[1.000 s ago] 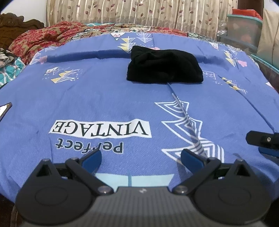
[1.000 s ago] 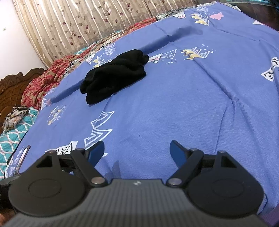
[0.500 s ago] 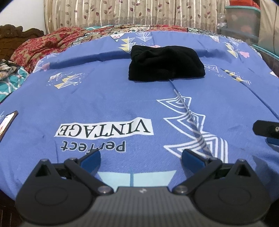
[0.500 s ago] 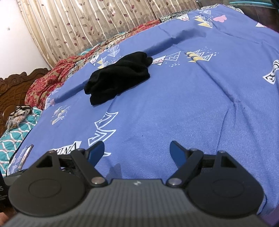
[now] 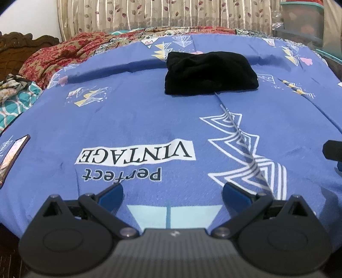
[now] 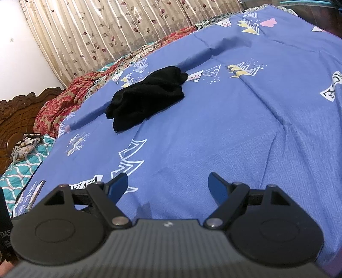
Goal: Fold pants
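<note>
The black pants (image 5: 210,72) lie folded into a compact bundle on the far middle of the blue bedsheet (image 5: 136,119). They also show in the right wrist view (image 6: 145,97), up and to the left. My left gripper (image 5: 172,193) is open and empty, hovering over the near edge of the bed, well short of the pants. My right gripper (image 6: 168,185) is open and empty too, over the sheet to the right of the left one. A part of the right gripper (image 5: 333,149) shows at the right edge of the left wrist view.
A phone (image 5: 11,158) lies at the bed's left edge. A red patterned blanket (image 5: 64,53) and a teal pillow (image 6: 19,171) lie by the wooden headboard (image 6: 19,111) on the left. Curtains (image 5: 162,15) hang behind the bed. Plastic storage boxes (image 5: 303,19) stand at the far right.
Both grippers have drawn back and risen slightly from the bed, staying open. The pants have not moved.
</note>
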Tool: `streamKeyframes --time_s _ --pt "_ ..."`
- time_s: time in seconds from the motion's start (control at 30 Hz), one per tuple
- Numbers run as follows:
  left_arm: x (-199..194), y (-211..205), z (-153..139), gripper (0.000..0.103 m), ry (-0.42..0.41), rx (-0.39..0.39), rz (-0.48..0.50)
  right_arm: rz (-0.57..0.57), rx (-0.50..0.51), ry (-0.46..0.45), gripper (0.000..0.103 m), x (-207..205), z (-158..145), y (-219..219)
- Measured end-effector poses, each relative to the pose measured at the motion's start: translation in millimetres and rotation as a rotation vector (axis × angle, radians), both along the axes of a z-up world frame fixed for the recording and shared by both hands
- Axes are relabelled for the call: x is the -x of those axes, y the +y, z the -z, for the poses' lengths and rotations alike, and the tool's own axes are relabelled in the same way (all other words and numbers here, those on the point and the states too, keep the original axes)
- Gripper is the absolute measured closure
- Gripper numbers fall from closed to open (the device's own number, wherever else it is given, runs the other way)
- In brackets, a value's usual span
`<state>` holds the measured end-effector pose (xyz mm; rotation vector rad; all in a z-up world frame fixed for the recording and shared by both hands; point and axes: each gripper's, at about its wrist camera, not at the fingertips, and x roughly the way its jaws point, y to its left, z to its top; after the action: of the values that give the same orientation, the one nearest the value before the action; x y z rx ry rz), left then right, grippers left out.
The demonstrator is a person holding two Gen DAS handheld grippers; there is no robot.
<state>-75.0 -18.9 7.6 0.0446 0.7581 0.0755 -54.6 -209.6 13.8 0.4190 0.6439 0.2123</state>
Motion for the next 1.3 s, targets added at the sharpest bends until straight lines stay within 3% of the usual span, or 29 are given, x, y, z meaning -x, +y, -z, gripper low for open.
streamKeyframes --time_s 0.6,0.73,0.83,0.97,1.17,1.3 --pt "-9.5 3.6 4.9 0.0 0.075 0.039 -0.005 -0.05 0.049 0.025 0.018 -1.9 1.1 10.6" --pt "-11.8 8.8 -3.5 0.0 0.105 0.062 -0.002 -0.092 0.072 0.045 0.015 1.2 -3.7 18.4" --pt "-5.7 16.2 -20.5 0.0 0.071 0.076 -0.049 -0.116 0.056 0.053 0.013 5.9 -12.9 20.0" --pt "1.7 18.4 -51.7 0.0 0.002 -0.009 -0.12 -0.094 0.043 0.051 0.012 7.2 -32.9 22.0" --pt "8.7 12.7 -91.1 0.0 -0.034 -0.119 -0.175 -0.086 0.072 0.003 0.01 6.7 -73.7 24.6" --pt "13.2 5.3 -110.6 0.0 -0.063 -0.144 -0.154 -0.069 0.04 -0.061 0.006 12.0 -93.4 20.9"
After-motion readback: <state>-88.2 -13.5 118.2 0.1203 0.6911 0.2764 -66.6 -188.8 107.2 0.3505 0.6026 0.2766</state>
